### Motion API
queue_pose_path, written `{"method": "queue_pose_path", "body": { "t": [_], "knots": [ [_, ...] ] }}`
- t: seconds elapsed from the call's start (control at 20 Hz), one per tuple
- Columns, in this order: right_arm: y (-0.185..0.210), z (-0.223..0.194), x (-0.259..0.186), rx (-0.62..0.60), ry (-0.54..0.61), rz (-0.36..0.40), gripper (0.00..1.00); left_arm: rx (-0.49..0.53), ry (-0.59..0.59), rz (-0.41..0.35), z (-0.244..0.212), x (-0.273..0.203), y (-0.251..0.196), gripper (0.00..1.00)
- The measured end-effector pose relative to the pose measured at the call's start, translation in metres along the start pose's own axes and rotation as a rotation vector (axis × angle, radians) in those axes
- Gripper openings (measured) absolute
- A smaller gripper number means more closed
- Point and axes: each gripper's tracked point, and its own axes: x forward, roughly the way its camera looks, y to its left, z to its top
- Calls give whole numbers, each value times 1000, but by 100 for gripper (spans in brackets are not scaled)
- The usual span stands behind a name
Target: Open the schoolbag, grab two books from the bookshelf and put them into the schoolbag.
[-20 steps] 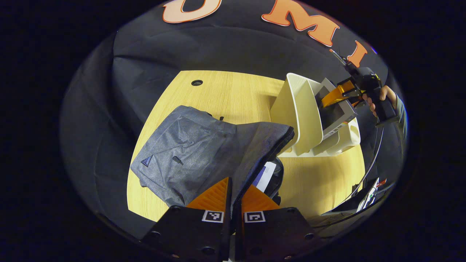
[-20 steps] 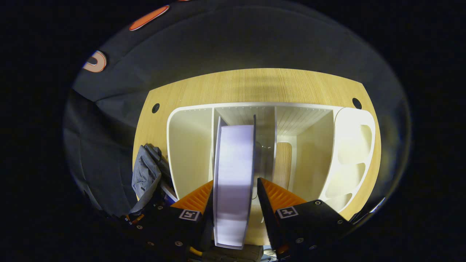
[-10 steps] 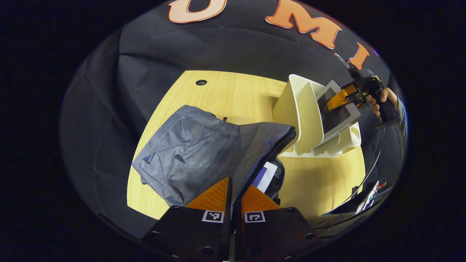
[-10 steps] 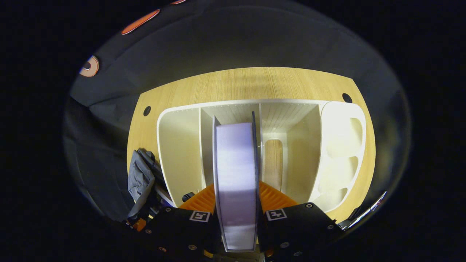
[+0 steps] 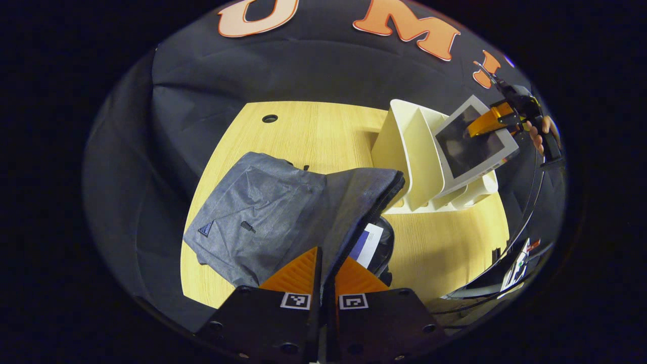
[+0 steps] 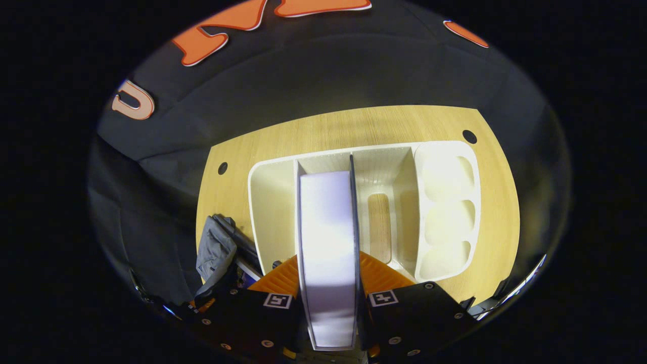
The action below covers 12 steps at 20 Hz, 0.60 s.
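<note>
One schoolbag (image 5: 283, 212), one bookshelf (image 6: 364, 202), two grippers and two books show: one book (image 6: 327, 253) held in the air, and a second one (image 5: 368, 245) lying inside the bag.

The schoolbag is grey cloth with a small logo patch and a zip pull on its front pocket. It lies on the wooden table (image 5: 313, 131), its top flap lifted so that the dark mouth gapes towards the shelf. The blue-and-white cover of the second book peeps out of that mouth, just ahead and to the right of the left gripper (image 5: 323, 268).

The bookshelf is cream plastic with upright dividers and three rounded pockets at one end. In the right gripper view it stands on the table straight ahead, beyond the held book.

The left gripper is clamped on the edge of the bag's flap, its fingers nearly together with only the cloth between them.

The right gripper (image 6: 328, 275) is clenched on the first book, both fingers pressed against its covers. The book is pale-edged with a dark cover framed in grey. In the left gripper view it hangs above the shelf's middle slots, tilted, with a hand (image 5: 543, 134) behind it.
</note>
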Motion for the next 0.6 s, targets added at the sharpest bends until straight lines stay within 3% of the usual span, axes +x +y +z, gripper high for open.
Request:
{"method": "queue_pose_path", "body": {
  "t": [0.6],
  "knots": [
    [-3,-71,-52,130,-73,-27,41,147,43,-130,-6,13,-2,6]
  ]
}}
